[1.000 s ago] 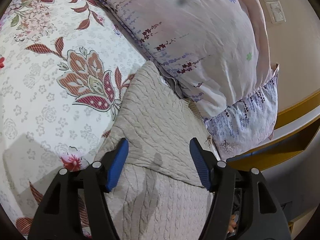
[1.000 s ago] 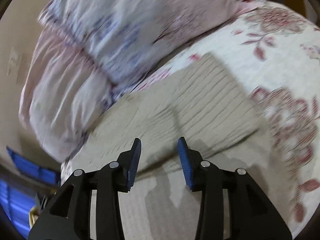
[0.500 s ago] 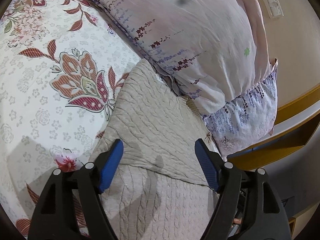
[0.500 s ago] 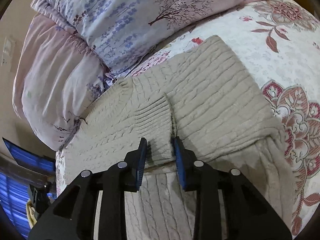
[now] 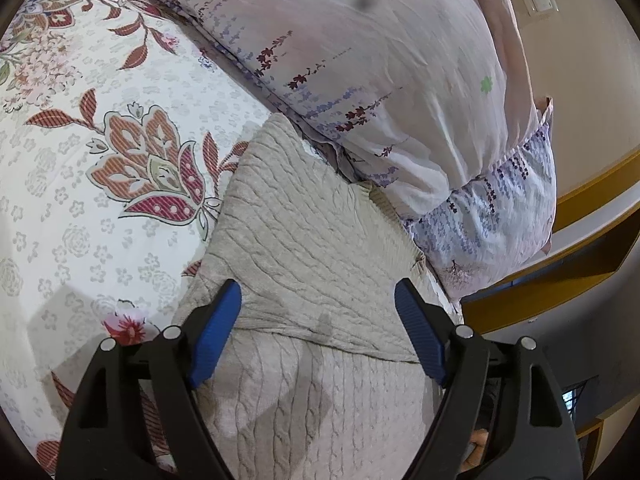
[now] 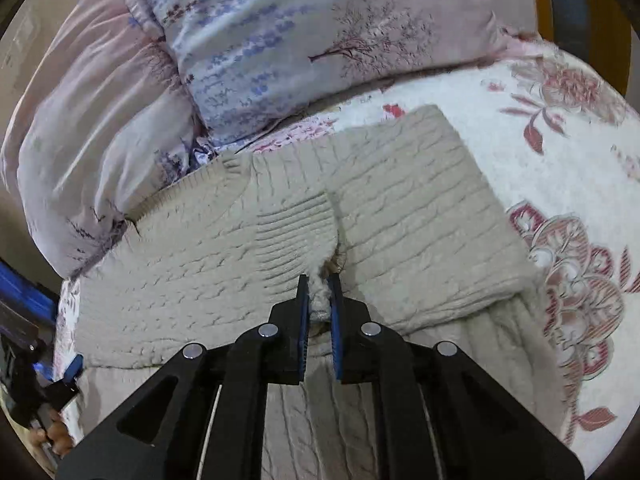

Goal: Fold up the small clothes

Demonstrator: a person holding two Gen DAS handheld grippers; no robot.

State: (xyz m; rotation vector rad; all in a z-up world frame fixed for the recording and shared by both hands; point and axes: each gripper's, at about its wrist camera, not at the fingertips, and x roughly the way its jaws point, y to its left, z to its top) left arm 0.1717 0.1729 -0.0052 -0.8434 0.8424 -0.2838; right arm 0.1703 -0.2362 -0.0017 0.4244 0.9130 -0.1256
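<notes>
Right gripper (image 6: 319, 294) pinching small tuft of sweater (image 6: 420, 216) cuff edge, jaws just closing; risking slip. Left gripper (image 5: 318, 320) hovering open, jaws widening, nothing pinning folded layers.

A floral-sheeted bed (image 5: 72, 208) carries a beige cable-knit sweater (image 6: 420, 208) and, seemingly, two stacked pillows (image 5: 380, 60).

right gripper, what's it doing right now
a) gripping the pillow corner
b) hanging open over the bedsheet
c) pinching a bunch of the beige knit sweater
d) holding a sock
c: in the right wrist view the right gripper has its blue pads closed on a bunched-up bit of the beige cable-knit sweater, near the ribbed cuff folded across it.
</notes>
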